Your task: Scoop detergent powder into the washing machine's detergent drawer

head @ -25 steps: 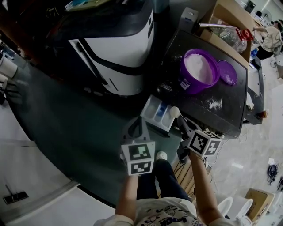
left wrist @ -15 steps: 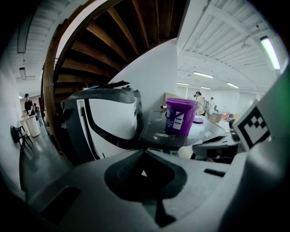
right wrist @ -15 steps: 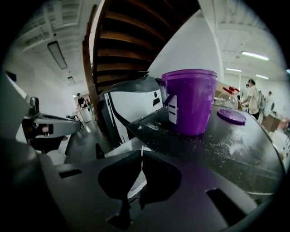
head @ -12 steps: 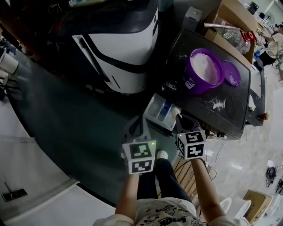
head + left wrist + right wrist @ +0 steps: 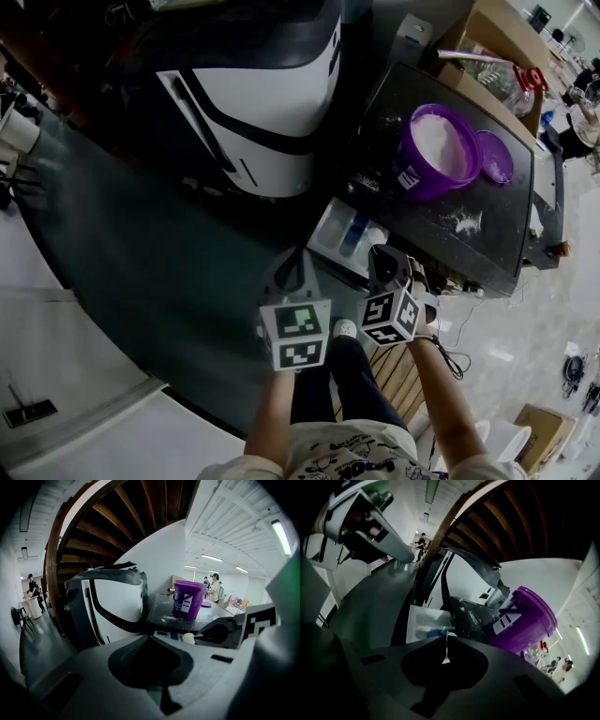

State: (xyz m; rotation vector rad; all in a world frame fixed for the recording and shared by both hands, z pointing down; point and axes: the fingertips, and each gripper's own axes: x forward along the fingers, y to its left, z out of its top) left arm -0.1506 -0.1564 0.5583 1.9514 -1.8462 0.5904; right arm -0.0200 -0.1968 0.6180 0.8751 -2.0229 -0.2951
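Though we look for lettering first, we find none we can read: the purple bucket (image 5: 417, 173) wears one white label with dark bars, too small to make out, and each gripper's cube shows only black-and-white square markers.

The washing machine (image 5: 272, 103) is a smooth, rounded body of glossy white with black bands. Its detergent drawer (image 5: 323, 239), a white plastic tray with compartments, stands pulled out just beside the dark table (image 5: 487, 239), and we see one blue insert (image 5: 354, 232) inside it.

We count one bucket, round, open and filled with white powder. One flat purple lid (image 5: 495, 157) lies touching it on the table. A patch of spilled powder (image 5: 457, 222) dusts the matt tabletop nearby.

There is a single scoop (image 5: 375, 235), white with a rounded bowl, and it sits over the right end of the drawer. In the left gripper view (the clearest look at it) its thin handle runs into the right gripper's dark fingers.

The right gripper (image 5: 380, 253) has its fingers pressed together, with only a pale sliver between them, clamped on that handle. The left gripper (image 5: 300, 255) hangs in front of the drawer, apart from it, with its fingers closed on nothing.
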